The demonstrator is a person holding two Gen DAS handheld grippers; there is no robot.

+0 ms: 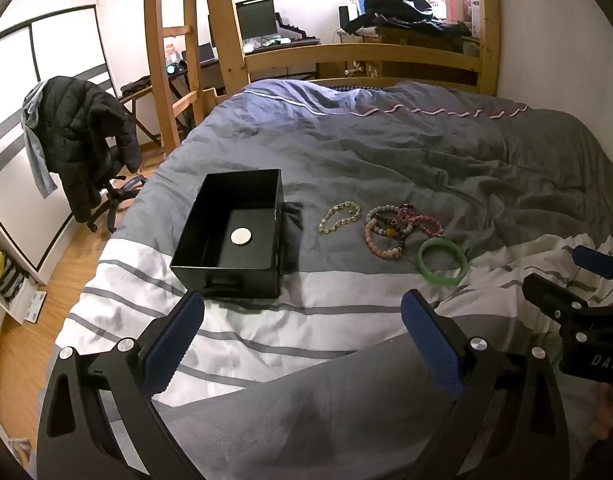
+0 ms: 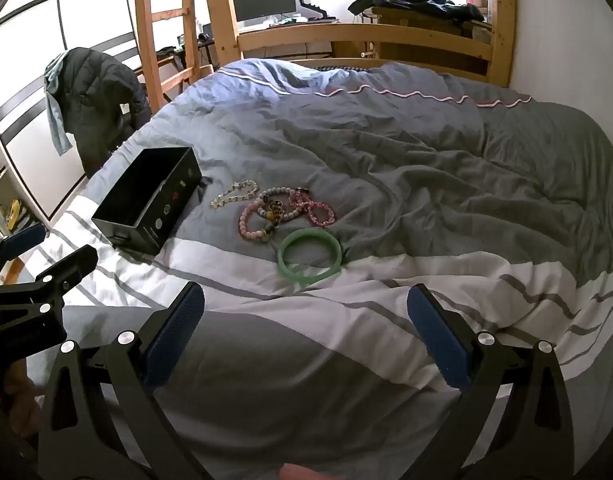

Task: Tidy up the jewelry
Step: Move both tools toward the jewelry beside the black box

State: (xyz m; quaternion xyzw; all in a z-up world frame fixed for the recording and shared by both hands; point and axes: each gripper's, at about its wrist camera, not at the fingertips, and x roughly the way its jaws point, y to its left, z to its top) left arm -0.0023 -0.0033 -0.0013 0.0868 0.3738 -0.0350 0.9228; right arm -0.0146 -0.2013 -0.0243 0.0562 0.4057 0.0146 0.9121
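Note:
A black open box with a round white disc inside sits on the bed; it also shows in the right wrist view. To its right lie a pale yellow bead bracelet, a pile of pink and mixed bead bracelets, and a green bangle. My left gripper is open and empty, just in front of the box. My right gripper is open and empty, in front of the bangle. Each gripper shows at the edge of the other's view.
The grey, white-striped duvet is rumpled, with folds to the right. A wooden bed frame and ladder stand behind. An office chair with a black jacket is off the bed's left edge on a wooden floor.

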